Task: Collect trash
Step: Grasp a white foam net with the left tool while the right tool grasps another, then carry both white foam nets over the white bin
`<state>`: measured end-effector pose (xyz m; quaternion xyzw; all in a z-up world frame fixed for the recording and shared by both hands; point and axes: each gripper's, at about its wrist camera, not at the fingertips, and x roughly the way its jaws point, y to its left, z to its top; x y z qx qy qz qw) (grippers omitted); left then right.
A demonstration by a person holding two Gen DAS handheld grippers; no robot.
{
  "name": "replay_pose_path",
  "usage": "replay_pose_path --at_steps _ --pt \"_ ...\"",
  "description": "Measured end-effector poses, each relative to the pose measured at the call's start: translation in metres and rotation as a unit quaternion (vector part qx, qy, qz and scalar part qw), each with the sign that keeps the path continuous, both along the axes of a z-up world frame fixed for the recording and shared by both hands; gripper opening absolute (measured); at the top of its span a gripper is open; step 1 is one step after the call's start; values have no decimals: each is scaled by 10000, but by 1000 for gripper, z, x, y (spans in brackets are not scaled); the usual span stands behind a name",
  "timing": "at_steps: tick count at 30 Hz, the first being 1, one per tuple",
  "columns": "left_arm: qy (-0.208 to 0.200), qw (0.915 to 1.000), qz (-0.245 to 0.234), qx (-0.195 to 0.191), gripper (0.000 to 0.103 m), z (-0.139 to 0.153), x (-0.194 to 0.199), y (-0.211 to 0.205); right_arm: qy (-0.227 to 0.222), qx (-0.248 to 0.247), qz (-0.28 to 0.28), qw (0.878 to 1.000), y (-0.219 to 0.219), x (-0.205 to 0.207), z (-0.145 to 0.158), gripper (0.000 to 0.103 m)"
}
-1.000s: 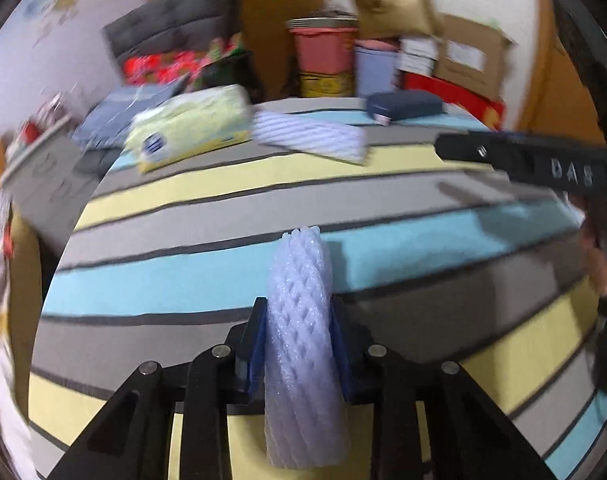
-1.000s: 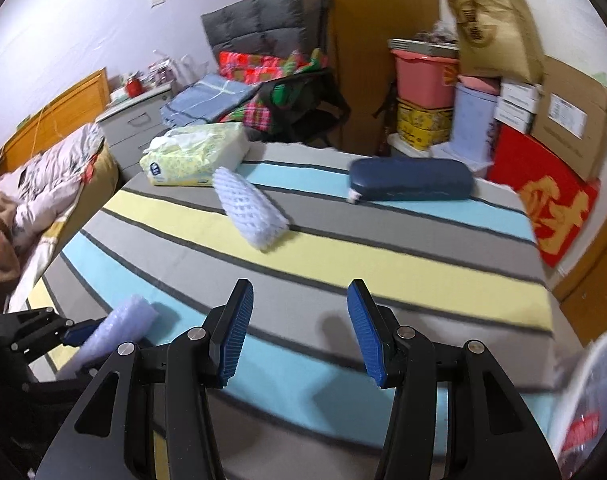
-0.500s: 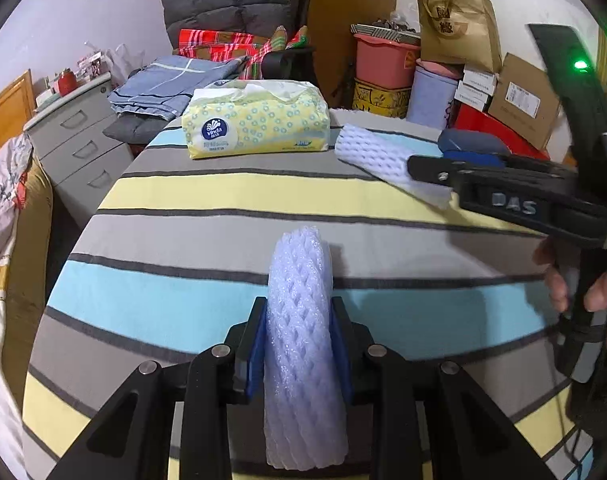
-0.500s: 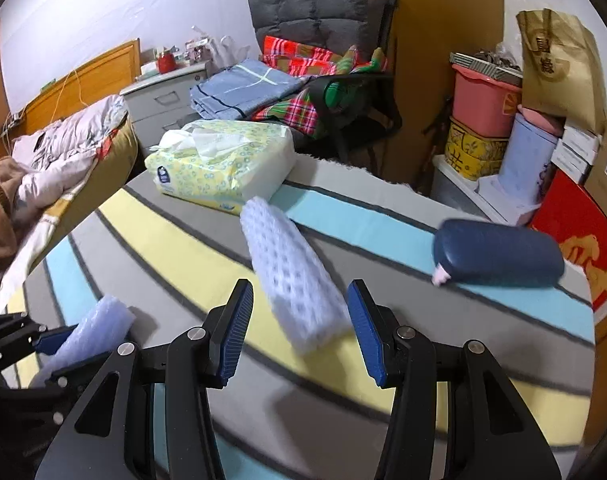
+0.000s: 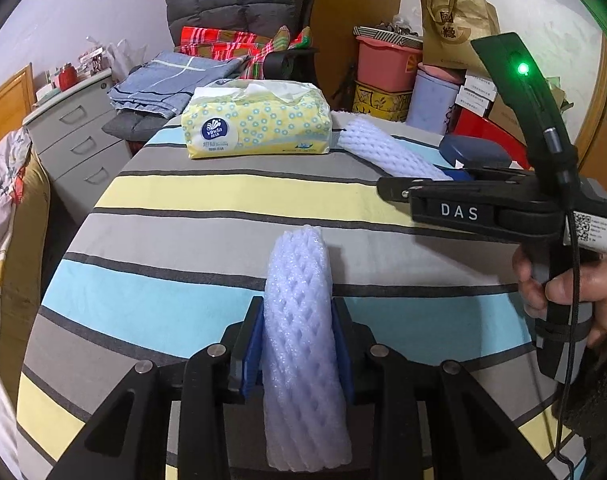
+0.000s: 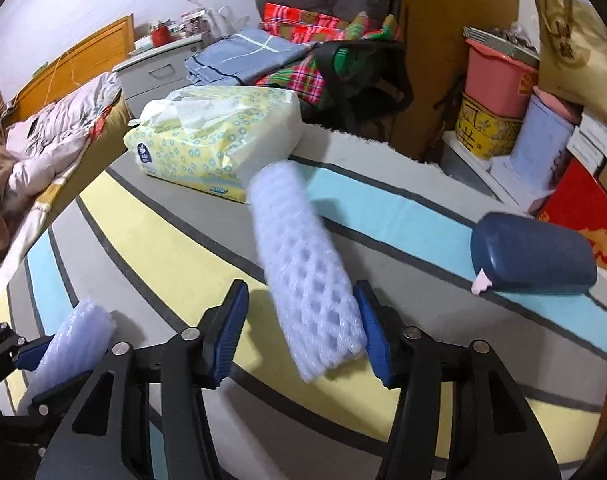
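My left gripper [image 5: 297, 344] is shut on a white foam net sleeve [image 5: 301, 344], held upright above the striped table [image 5: 207, 196]; this sleeve also shows at the lower left of the right wrist view [image 6: 69, 346]. A second foam net sleeve [image 6: 303, 268] lies on the table next to the tissue pack, and it shows in the left wrist view [image 5: 387, 150] too. My right gripper [image 6: 303, 332] is open with its blue pads [image 6: 233, 334] on either side of this sleeve's near end; the right pad touches it. The right gripper's body shows in the left wrist view [image 5: 483, 208].
A yellow tissue pack [image 6: 215, 144] lies at the table's far edge. A dark blue case [image 6: 535, 254] lies at the right. A chair with clothes [image 6: 327, 32], grey drawers [image 5: 75, 140], boxes and a pink bin [image 6: 499, 76] stand behind the table. A bed [image 6: 35, 152] is at the left.
My right gripper has moved forward across the table until its open pads straddle the lying foam sleeve. My left gripper keeps holding its sleeve and has turned slightly left.
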<state>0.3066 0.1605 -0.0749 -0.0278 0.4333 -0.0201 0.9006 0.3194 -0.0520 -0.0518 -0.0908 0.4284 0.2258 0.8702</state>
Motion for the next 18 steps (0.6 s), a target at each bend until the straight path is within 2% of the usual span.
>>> replay_pose_path --at_steps 1,6,10,18 --pt "1 10000 1 44 32 0 0 -2 5 12 -28 10000 0 -1 0 34" --pt "27 10000 95 2 29 1 -4 -3 51 105 -96 9999 -3 -9 0 28" --pt "69 9999 66 -60 28 4 -11 -10 2 67 -154 9999 -7 -20 1 25" --pt "-133 9998 31 -131 28 22 -36 -27 -99 305 -355 9989 -25 -50 13 25"
